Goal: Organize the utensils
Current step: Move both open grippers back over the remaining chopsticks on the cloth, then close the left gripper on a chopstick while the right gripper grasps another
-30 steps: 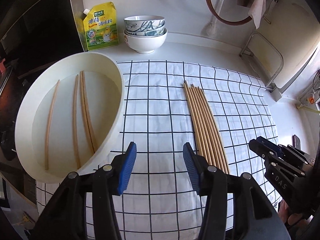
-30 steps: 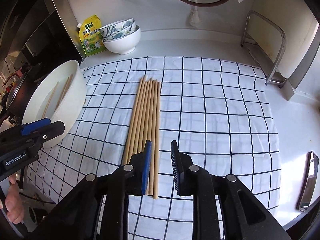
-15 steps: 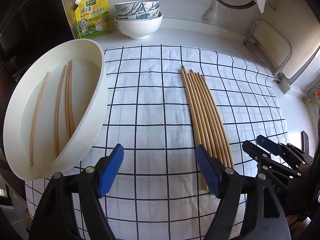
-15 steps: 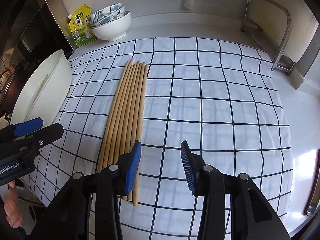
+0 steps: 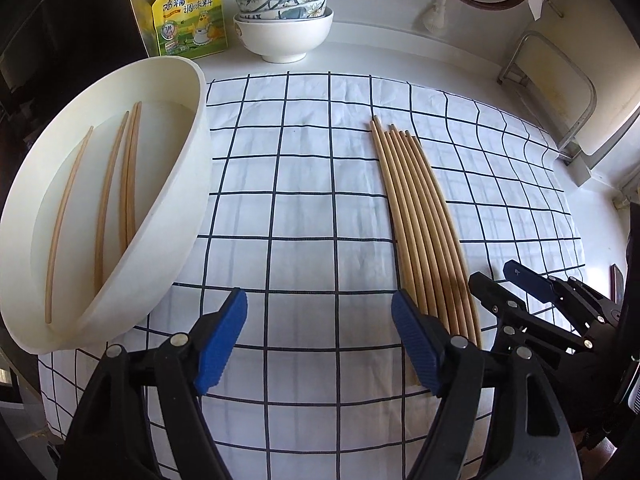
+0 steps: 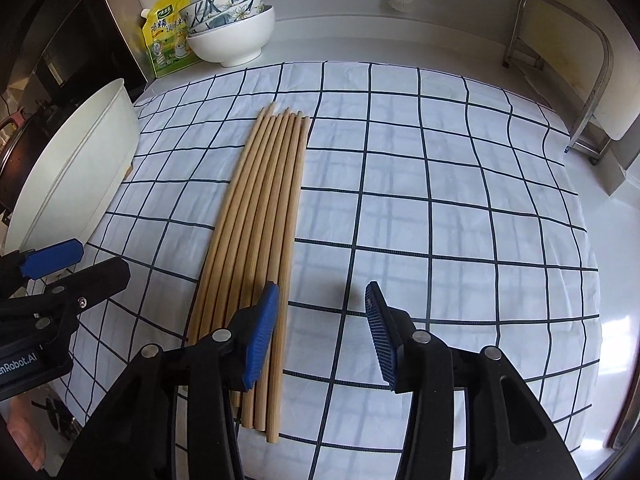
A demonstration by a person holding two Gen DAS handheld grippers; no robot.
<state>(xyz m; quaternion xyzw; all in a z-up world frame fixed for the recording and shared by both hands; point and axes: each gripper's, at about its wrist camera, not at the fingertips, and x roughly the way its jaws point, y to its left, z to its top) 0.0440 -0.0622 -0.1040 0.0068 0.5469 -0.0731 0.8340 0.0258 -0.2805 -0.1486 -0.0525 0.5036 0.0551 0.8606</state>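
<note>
Both wrist cameras look steeply down along their fingers, close over the checked cloth (image 5: 304, 216); both views share the chopstick row (image 6: 260, 216) and stacked bowls (image 5: 286, 20).

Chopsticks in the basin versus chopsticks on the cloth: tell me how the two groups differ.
The chopsticks in the basin are four; the chopsticks on the cloth are more, about seven. The basin ones lie loosely: one alone, three closer together. The cloth ones are packed side by side in a neat row, ends nearly even. Both groups are plain pale wood, lying flat and pointing roughly the same way.
</note>
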